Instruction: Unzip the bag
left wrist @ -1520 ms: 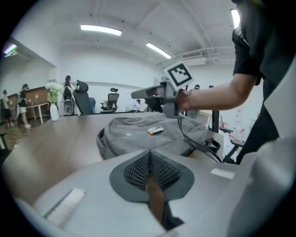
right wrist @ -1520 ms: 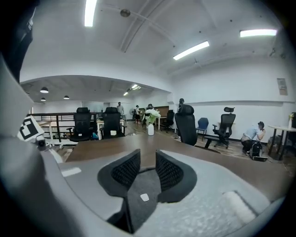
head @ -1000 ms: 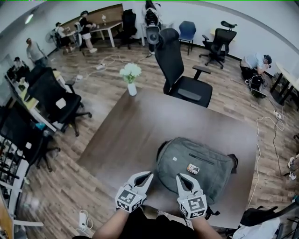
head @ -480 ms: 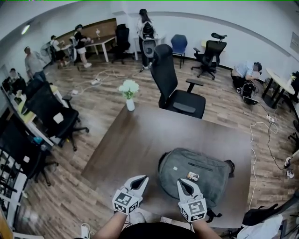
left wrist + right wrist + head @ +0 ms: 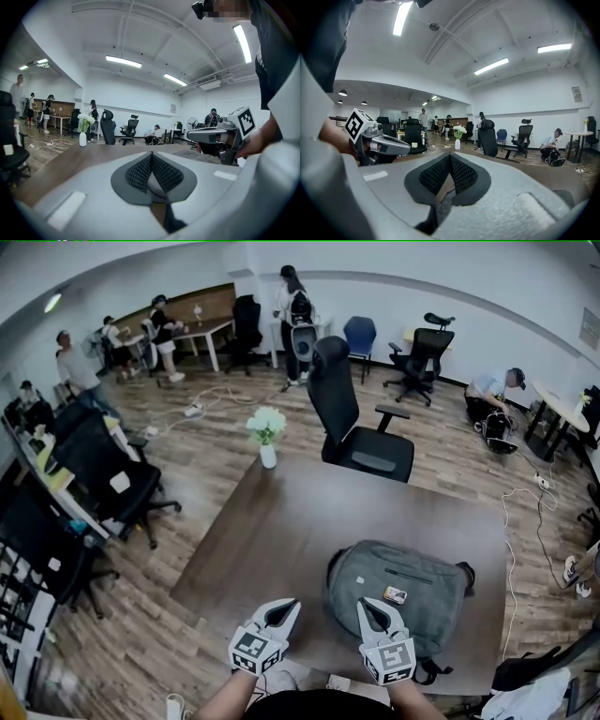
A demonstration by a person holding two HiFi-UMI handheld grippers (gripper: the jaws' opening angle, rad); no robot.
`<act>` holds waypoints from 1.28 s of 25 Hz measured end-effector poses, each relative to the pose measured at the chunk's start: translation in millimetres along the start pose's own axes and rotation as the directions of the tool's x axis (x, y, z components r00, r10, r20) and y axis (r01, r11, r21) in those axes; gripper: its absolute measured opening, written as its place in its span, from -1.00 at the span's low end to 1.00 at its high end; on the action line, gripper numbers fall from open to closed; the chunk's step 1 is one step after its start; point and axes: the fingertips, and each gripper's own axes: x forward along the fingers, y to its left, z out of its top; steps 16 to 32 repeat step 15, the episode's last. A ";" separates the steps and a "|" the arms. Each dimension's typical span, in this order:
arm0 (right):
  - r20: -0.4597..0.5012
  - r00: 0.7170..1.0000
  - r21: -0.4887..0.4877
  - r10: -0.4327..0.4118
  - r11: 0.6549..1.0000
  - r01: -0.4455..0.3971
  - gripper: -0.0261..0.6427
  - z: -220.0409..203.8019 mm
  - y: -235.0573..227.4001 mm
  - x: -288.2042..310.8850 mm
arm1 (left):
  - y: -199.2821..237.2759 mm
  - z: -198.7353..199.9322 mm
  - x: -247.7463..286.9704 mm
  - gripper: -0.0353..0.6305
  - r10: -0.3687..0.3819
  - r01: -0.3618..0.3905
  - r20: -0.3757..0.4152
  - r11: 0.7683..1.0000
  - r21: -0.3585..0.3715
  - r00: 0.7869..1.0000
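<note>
A grey backpack [image 5: 398, 592] lies flat on the brown table [image 5: 281, 531], near its front right corner, with a small tag on its upper face. My right gripper [image 5: 364, 603] hovers over the bag's near left edge, jaws shut with nothing between them. My left gripper [image 5: 292, 604] is shut and empty too, over bare table just left of the bag. In the left gripper view the closed pads [image 5: 151, 161] meet at a point, and the right gripper [image 5: 220, 136] shows beside them. The right gripper view shows its pads [image 5: 449, 164] closed and the left gripper [image 5: 377, 140] alongside.
A white vase of flowers [image 5: 267, 435] stands at the table's far left corner. A black office chair [image 5: 361, 427] sits at the far edge. Other chairs, desks, floor cables and several people fill the room beyond.
The view has shifted slightly, so the bag and table sit a little lower and further right. Both grippers stay shut and keep their places at the bag's near side.
</note>
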 end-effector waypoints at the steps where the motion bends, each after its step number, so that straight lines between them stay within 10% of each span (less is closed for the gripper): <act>1: 0.001 1.000 0.002 -0.003 1.000 0.003 -0.92 0.5 0.6 -0.7 | -1.0 -0.6 -2.0 -0.84 0.000 0.000 0.001 1.000 -0.004 1.000; 32: 0.013 1.000 -0.015 -0.010 1.000 0.011 -0.92 -2.2 11.3 -7.0 | -16.6 -12.6 1.6 -0.84 -0.045 0.045 -0.008 0.999 -0.004 0.999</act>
